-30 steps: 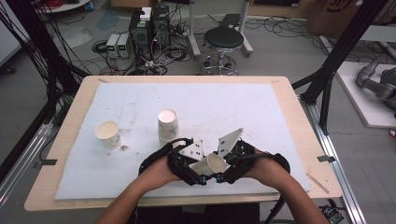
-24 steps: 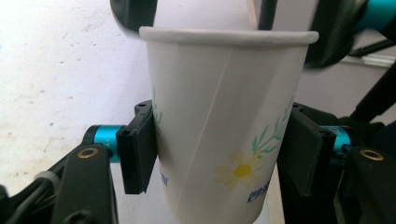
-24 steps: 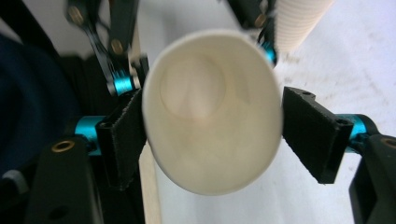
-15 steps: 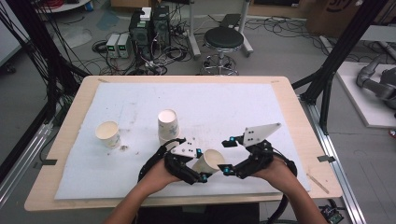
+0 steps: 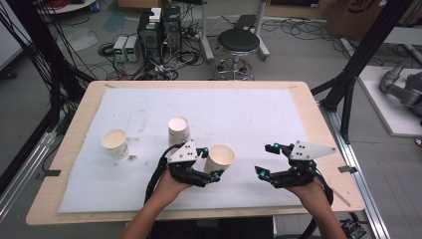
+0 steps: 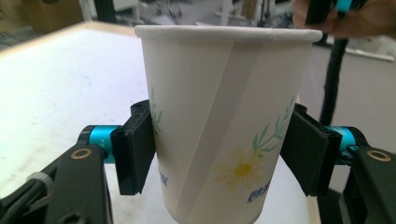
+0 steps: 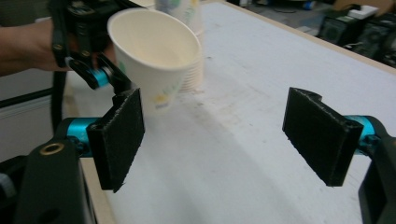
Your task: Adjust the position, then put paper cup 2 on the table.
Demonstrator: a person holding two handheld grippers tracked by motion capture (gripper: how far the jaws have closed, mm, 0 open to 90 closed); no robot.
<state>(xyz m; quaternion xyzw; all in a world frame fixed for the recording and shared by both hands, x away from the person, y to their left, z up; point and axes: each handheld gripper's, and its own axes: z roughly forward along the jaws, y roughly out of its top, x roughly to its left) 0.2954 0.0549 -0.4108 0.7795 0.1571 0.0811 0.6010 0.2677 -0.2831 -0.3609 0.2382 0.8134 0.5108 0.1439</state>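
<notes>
A white paper cup with a flower print (image 5: 221,156) (image 6: 224,93) sits between the pads of my left gripper (image 5: 211,163) (image 6: 222,154), near the table's front edge. Both pads touch its sides, and the jaws have just been opening a little with the cup still between them. My right gripper (image 5: 266,159) (image 7: 224,135) stands to the right of the cup and apart from it. Its jaws have just been opening and hold nothing. In the right gripper view the cup (image 7: 154,60) shows its empty inside, at the upper left.
A stack of paper cups (image 5: 178,130) (image 7: 189,70) stands just behind the left gripper. Another single cup (image 5: 114,142) is at the left of the white mat (image 5: 249,114), with small crumbs (image 5: 132,158) beside it. Wooden table edges frame the mat.
My right gripper has let go of the cup, opened wide and moved off to the right. The left gripper has stayed with the cup.
</notes>
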